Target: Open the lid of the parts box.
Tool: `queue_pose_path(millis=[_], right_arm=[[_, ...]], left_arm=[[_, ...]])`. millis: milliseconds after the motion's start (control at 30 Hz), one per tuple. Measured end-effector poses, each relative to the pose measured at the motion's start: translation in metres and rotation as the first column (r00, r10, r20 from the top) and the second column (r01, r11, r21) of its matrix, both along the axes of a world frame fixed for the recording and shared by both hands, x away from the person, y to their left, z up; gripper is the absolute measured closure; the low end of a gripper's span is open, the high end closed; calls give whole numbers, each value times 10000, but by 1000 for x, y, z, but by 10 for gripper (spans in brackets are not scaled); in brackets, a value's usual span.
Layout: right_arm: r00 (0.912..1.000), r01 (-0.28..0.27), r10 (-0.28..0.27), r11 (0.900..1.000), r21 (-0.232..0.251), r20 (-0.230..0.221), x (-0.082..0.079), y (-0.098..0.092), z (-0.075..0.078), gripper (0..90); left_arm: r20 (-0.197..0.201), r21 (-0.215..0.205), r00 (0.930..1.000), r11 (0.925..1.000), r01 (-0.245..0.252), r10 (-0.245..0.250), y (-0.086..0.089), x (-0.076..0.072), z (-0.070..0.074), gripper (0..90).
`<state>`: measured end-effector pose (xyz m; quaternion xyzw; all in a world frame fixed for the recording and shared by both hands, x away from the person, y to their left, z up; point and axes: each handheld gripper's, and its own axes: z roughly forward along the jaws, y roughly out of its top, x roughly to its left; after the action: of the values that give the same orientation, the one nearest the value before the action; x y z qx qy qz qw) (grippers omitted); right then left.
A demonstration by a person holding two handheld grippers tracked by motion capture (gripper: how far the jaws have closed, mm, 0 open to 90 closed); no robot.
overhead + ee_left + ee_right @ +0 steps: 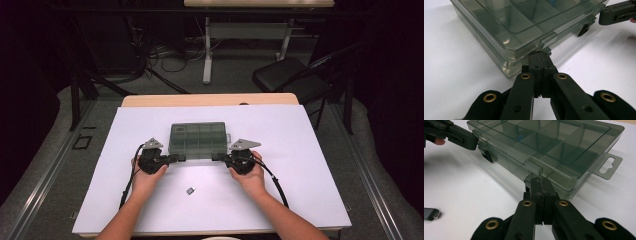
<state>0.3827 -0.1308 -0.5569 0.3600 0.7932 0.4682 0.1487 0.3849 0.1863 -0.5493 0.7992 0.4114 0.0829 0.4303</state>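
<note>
While both hands rest on the white table (pixel 300 150), the left gripper (pixel 176 159), jaws pressed together on nothing, has its tips at the near-left latch of the smoky compartment box (pixel 198 139). Just ahead of both grippers lies that closed box. Right gripper (pixel 218 158), jaws equally closed and empty, meets the near-right latch. A small USB adapter (pixel 190 190) lies behind them, between the hands.

I see the smoky translucent compartment box (pixel 198 140) lying flat on the desk (pixel 300 150), lid closed, divider cells visible through it. Its front edge meets the tips of my left hand-held gripper (pixel 539 57) and right hand-held gripper (pixel 539 182), each at a front latch, both with jaws pressed together.
</note>
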Motion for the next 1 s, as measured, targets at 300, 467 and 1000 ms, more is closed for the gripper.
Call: queue_pose_path(millis=[300, 467, 1000], right_arm=[[9996, 150, -156, 9995, 266, 241, -1, -3, 7, 875], [9988, 335, -347, 9988, 351, 340, 1, -5, 12, 874], [9964, 531, -560, 9976, 450, 644, 18, -2, 38, 900]], left_arm=[[429, -208, 9978, 9985, -501, 509, 3, -3, 7, 900], [589, -247, 9947, 9963, -826, 839, 3, -2, 14, 900], [851, -547, 9863, 9890, -1371, 1415, 1, 13, 37, 900]])
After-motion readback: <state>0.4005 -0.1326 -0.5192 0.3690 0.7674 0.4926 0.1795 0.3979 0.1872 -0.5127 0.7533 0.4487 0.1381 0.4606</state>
